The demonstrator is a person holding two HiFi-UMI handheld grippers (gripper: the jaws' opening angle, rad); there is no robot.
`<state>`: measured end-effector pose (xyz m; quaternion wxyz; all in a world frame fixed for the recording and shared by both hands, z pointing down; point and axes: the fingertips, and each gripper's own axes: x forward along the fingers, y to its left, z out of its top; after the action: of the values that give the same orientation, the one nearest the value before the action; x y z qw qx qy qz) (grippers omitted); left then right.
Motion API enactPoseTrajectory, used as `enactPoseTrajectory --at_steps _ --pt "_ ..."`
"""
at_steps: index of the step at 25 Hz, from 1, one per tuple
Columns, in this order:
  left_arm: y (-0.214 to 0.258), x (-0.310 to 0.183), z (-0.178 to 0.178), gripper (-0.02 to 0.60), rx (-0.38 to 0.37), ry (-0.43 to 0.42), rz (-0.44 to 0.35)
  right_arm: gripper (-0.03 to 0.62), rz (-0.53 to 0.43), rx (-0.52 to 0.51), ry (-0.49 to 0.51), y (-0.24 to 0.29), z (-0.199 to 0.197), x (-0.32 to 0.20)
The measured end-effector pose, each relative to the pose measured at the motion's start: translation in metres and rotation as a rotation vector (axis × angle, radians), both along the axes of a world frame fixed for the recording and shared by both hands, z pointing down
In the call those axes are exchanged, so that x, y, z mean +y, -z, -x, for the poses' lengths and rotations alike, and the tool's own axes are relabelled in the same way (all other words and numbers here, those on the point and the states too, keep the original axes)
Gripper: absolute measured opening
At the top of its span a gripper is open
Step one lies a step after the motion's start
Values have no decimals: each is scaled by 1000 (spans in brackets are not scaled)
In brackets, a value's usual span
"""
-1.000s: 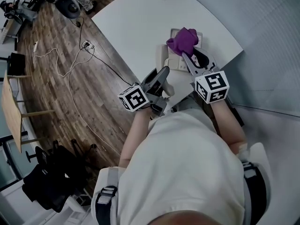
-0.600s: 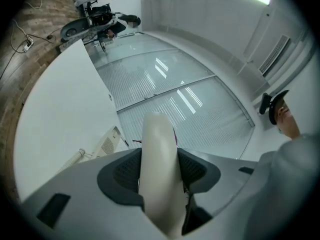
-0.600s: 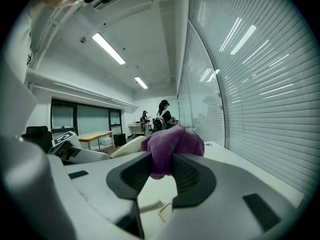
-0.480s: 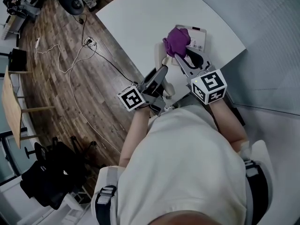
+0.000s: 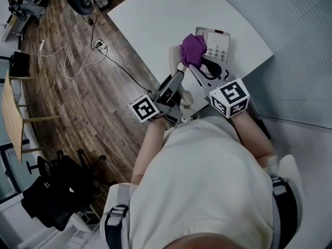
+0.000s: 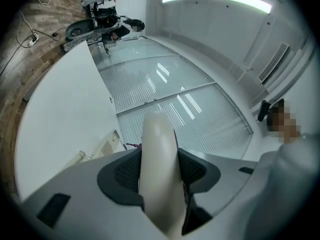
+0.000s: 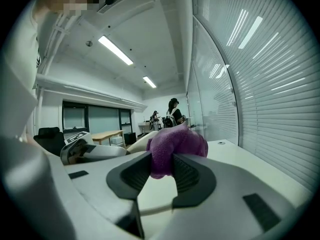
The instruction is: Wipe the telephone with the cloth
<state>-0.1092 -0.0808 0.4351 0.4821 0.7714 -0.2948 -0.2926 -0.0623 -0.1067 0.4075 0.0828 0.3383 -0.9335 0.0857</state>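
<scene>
At the near corner of the white desk (image 5: pixel 150 19), the left hand-held gripper (image 5: pixel 179 81) is clenched on the cream handset (image 5: pixel 173 58), which is held up off the telephone base (image 5: pixel 218 44). The handset's long axis runs away from the person, roughly in line with the left jaws, and its far end pokes out past them. The right hand-held gripper (image 5: pixel 195 66) is clamped on the bunched purple cloth (image 5: pixel 193 48). The cloth sits just right of the handset's far end; contact is unclear. The base lies flat, keypad up, just beyond and right of the cloth, nearer the right gripper. Likely step: wiping the handset. The next stroke should run along its length.
</scene>
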Motion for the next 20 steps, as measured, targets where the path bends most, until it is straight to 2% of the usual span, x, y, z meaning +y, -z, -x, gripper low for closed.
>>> enactPoseTrajectory --at_steps 20 --pt "3 -4 8 222 66 43 -4 130 77 -39 116 -19 13 33"
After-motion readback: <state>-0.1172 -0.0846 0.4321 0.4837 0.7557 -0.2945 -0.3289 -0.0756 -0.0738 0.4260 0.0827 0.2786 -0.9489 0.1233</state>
